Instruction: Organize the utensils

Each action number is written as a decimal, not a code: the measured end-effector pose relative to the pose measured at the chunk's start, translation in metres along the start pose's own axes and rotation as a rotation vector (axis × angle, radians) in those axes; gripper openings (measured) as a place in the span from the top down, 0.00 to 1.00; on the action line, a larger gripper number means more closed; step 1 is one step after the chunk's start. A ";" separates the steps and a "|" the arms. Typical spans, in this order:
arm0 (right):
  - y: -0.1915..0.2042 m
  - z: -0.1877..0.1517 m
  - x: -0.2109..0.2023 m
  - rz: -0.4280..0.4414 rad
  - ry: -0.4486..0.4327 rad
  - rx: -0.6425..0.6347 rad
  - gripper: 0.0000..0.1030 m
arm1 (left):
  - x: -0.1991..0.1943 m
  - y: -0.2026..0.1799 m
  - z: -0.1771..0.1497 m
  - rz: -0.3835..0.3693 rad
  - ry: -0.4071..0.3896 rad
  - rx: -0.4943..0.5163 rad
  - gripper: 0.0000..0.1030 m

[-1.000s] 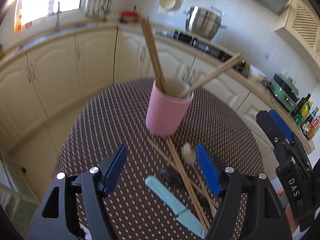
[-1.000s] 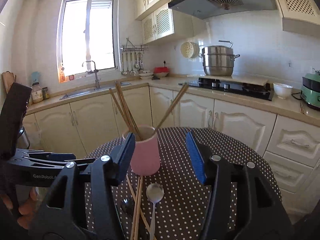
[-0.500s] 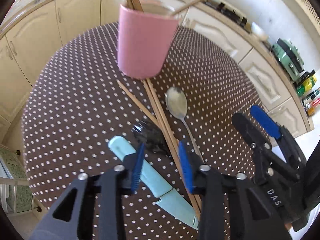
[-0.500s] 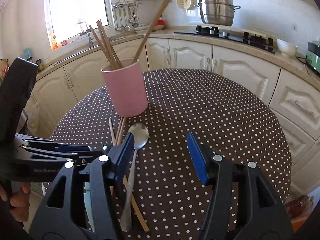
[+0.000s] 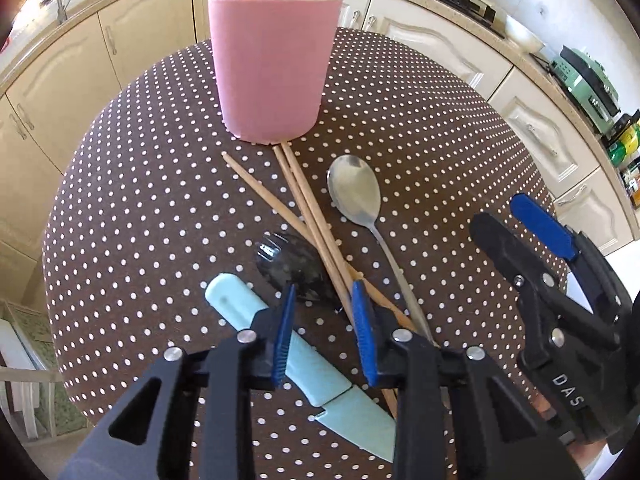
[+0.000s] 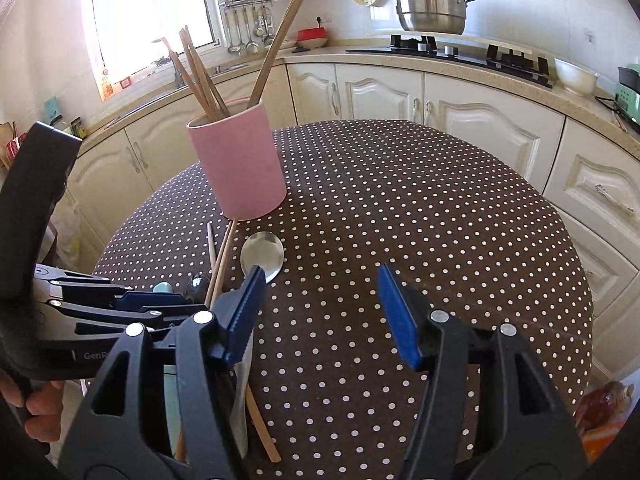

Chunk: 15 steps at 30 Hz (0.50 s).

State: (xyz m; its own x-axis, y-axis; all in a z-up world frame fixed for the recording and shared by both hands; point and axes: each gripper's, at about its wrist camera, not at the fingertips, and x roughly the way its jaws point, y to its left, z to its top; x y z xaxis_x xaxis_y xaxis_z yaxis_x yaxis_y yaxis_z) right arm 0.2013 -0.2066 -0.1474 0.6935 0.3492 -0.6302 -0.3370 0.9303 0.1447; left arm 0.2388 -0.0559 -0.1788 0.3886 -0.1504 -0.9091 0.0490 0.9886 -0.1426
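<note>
A pink cup (image 5: 272, 60) with several chopsticks standing in it sits on the dotted table (image 5: 120, 200). In front of it lie three loose chopsticks (image 5: 304, 204), a steel spoon (image 5: 356, 192), a black spoon (image 5: 288, 264) and a teal knife (image 5: 320, 376). My left gripper (image 5: 323, 320) points down just above the black spoon's near end. Its jaws are narrow and press on nothing, and its right finger stands over the chopsticks. My right gripper (image 6: 320, 312) hovers to the right, its jaws opening with only tablecloth between them. Its left finger covers the steel spoon (image 6: 262, 254).
Cream cabinets and a counter ring the table. A hob with a steel pot (image 6: 428, 0) is at the back, and a sink is under the window. A white bowl (image 6: 576, 76) and a green appliance (image 5: 588, 80) stand on the counter. A hand (image 6: 36, 412) holds the left gripper.
My left gripper has dropped toward the loose utensils and tipped downward, and its jaws have narrowed a lot. My right gripper has sunk toward the table and its jaws have widened a little.
</note>
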 end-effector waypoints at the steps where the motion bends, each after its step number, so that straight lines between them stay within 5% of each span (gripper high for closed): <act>1: 0.001 0.000 0.001 0.002 0.003 -0.001 0.43 | -0.002 0.000 0.000 0.012 -0.003 0.011 0.72; 15: 0.005 0.000 0.006 0.011 0.047 -0.017 0.41 | -0.004 -0.011 0.004 0.022 0.000 0.066 0.83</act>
State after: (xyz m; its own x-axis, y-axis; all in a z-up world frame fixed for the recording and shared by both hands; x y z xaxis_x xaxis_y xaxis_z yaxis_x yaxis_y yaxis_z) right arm 0.2037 -0.1994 -0.1508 0.6592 0.3530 -0.6639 -0.3553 0.9244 0.1387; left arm 0.2403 -0.0660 -0.1719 0.3904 -0.1290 -0.9116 0.1008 0.9902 -0.0969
